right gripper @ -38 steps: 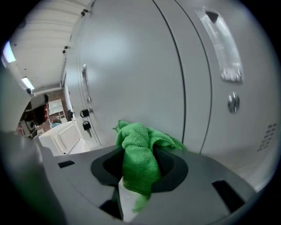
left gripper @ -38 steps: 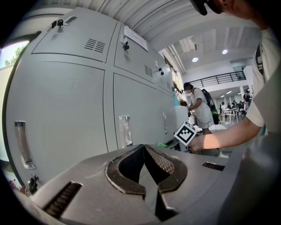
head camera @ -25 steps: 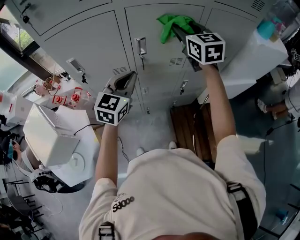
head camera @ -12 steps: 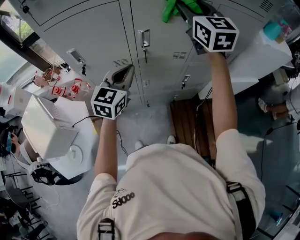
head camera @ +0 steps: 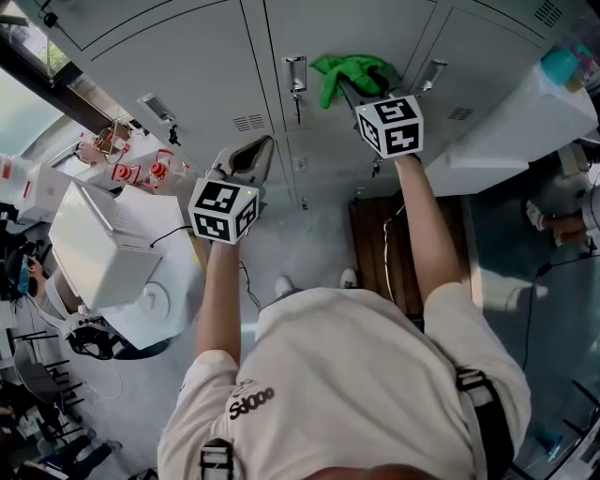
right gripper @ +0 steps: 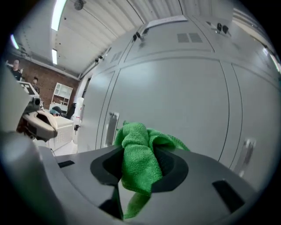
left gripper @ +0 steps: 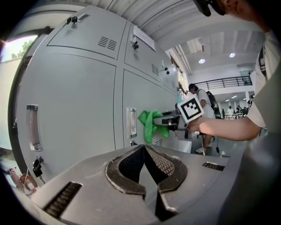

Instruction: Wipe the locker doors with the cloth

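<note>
The green cloth (right gripper: 139, 158) is clamped betw. the jaws of the right gripper (head camera: 364, 84) and is held up at a grey locker door (head camera: 347, 28), just right of that door's handle (head camera: 296, 75); whether door contact is made can't be told. The left gripper (left gripper: 144, 151) is held lower and to the left, w/ jaws drawn together so the tips meet, nothing is gripped betw. them, and it is pointed toward the lockers, apart from them.
</note>
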`<state>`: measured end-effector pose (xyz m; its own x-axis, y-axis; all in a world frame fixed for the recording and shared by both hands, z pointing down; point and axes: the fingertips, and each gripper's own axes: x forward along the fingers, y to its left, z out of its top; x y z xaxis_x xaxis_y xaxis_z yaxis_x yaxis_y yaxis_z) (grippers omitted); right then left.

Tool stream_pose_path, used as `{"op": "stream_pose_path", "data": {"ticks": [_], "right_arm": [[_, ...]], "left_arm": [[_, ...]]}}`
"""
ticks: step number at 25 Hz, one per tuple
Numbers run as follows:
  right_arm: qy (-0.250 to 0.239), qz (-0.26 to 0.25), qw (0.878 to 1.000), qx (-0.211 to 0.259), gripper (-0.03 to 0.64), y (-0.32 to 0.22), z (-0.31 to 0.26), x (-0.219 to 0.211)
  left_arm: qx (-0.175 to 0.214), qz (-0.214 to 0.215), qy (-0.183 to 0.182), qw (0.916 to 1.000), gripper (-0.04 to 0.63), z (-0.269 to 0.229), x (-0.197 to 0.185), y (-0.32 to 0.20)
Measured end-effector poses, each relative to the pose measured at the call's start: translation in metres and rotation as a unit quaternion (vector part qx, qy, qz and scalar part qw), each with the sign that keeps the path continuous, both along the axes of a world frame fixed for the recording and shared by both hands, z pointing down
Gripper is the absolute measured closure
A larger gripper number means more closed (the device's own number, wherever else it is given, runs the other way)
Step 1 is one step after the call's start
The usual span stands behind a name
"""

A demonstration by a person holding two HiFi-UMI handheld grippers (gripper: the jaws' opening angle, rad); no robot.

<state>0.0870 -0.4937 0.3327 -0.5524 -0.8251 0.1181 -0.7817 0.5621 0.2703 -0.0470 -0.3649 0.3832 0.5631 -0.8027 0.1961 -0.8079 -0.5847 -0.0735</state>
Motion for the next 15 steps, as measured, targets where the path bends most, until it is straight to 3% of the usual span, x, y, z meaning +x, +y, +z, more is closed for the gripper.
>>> {"op": "stream_pose_path", "data": {"ticks": [4, 9, 12, 15], "right_arm": [[0.026, 0.014, 0.995, -0.100, 0.492, -0.007, 0.091, 0.001], [0.065, 0.033, 0.976, -0.205, 0.492, -0.011, 0.183, 0.004], [0.076, 0.037, 0.968, -0.235, 0.492, -0.013, 0.212, 0.004], [0.063, 0.034, 0.967, -0.245, 0.492, -0.012, 0.207, 0.000]], "left_arm": [[-0.007, -0.005, 0.002, 1.0000, 0.577, 0.004, 0.002, 0.003], [-0.013, -0.010, 0.000, 0.9999, 0.577, 0.010, 0.002, 0.006], [-0.014, -0.015, -0.001, 0.9998, 0.577, 0.012, -0.003, 0.008], [-0.013, -0.022, -0.004, 0.9997, 0.577, 0.010, -0.010, 0.009]]}}
